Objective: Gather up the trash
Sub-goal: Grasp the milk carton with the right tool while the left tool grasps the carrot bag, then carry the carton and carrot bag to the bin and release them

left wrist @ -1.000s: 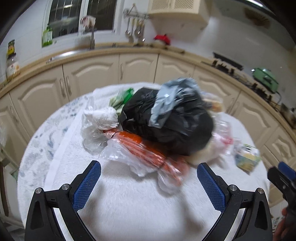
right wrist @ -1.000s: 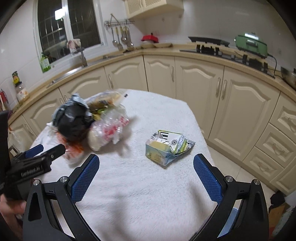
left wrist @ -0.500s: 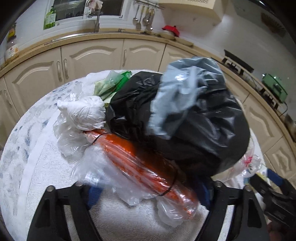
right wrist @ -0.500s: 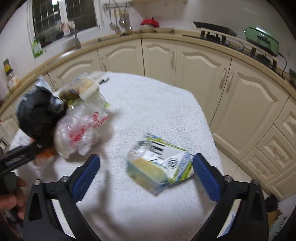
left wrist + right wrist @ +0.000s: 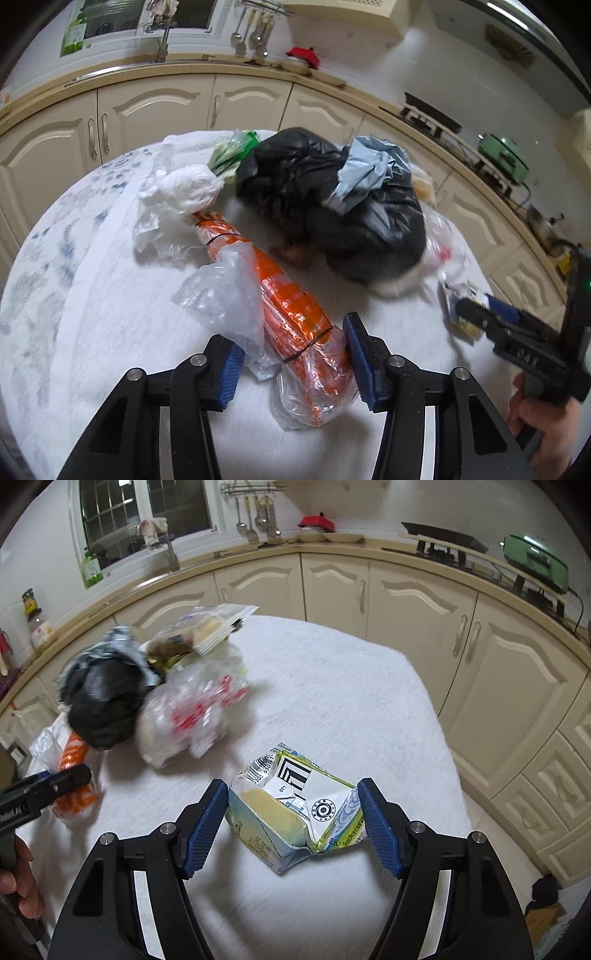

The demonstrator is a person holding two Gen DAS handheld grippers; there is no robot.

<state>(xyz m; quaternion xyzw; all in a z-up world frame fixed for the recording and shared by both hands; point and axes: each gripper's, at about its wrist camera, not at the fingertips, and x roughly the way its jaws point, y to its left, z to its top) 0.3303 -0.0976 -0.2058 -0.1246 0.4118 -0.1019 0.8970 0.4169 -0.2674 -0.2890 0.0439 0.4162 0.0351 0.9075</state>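
On the white-clothed table (image 5: pixel 110 314) lies an orange plastic-wrapped package (image 5: pixel 291 314) with clear film around it. My left gripper (image 5: pixel 291 363) is shut on its near end. Behind it lie a black trash bag (image 5: pixel 332 206), a white wad (image 5: pixel 184 188) and green wrapping (image 5: pixel 236 151). In the right wrist view, my right gripper (image 5: pixel 293 827) is closed around a crushed drink carton (image 5: pixel 295 812), pads touching both sides. The black bag (image 5: pixel 99 698) and a clear red-printed bag (image 5: pixel 188 709) lie to the left.
Cream kitchen cabinets (image 5: pixel 417 602) curve round the table. A green appliance (image 5: pixel 535 561) and a stove stand on the counter at the right. The table's right edge (image 5: pixel 439 731) drops to the floor. The left gripper shows at the left in the right wrist view (image 5: pixel 44 790).
Both grippers moved forward and closed: the left onto the orange package's near end, the right onto the carton. The trash pile shifted slightly.
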